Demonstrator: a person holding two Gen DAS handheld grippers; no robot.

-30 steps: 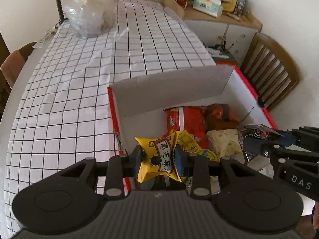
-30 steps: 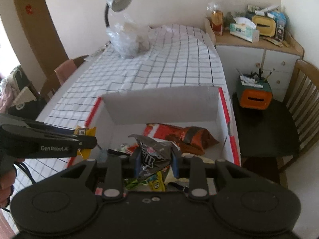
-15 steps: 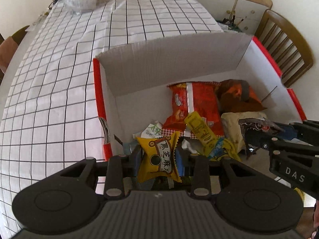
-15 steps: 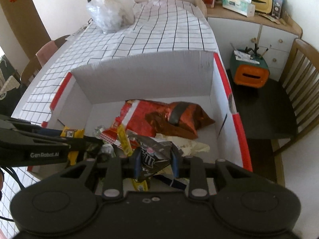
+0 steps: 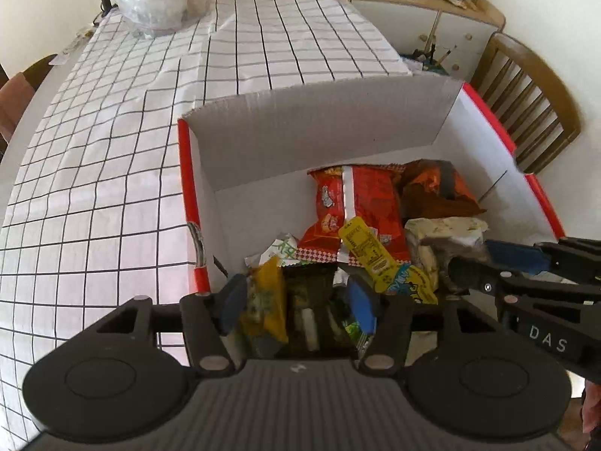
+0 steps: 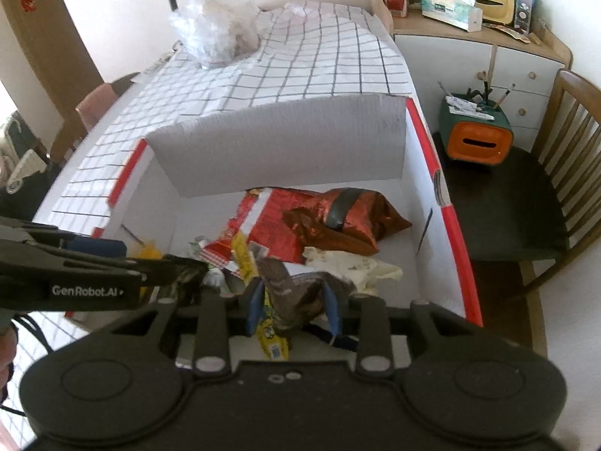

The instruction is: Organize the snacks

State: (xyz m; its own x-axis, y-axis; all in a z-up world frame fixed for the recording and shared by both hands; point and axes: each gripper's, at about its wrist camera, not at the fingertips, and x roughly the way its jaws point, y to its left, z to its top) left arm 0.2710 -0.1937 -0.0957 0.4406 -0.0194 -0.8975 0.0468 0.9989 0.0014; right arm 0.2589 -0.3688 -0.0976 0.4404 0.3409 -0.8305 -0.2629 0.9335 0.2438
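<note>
A grid-checked tablecloth carries a corrugated cardboard box with red rims, its floor strewn with crinkly foil snack bags: a red bag and a brown-orange bag. The left gripper has its blue pads spread, the yellow packet loose beside the left pad. The right gripper has its pads slightly apart around a dark crumpled wrapper, all inside the box.

One box, two grippers, one chair (snack packets too jumbled to count).
</note>
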